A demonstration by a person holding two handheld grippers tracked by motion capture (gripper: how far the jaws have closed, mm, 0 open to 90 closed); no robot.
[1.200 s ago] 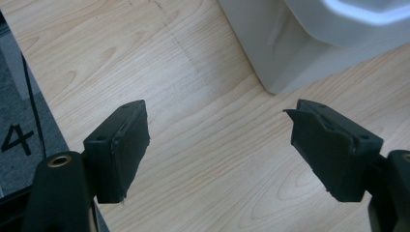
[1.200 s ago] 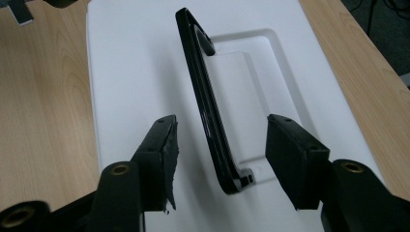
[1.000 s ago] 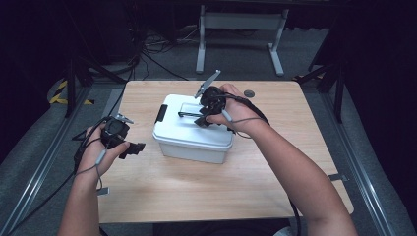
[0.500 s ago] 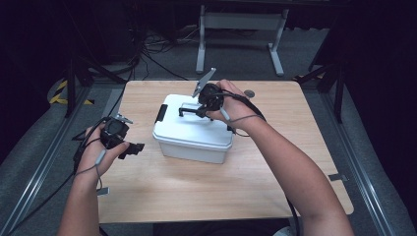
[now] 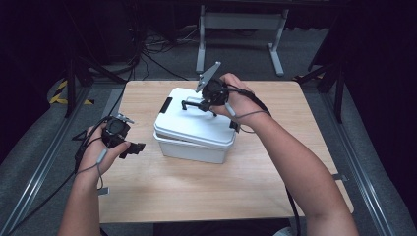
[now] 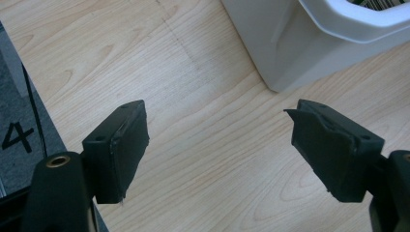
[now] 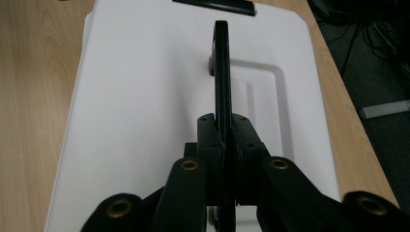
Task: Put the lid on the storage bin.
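Right hand-held gripper [image 7: 222, 145] clamped on white box's black handle [image 7: 221, 63], left hand-held gripper [image 6: 217, 154] apart, floor digit "4" [image 6: 13, 136]

High view looked forward-down over table [image 5: 162, 196]. Gripper views looked along own jaws, close: left at table beside white box [image 6: 309, 43], right at box lid [image 7: 145, 96].

Lidded box [image 5: 193, 129] mid-table [image 5: 206, 187], seemingly.
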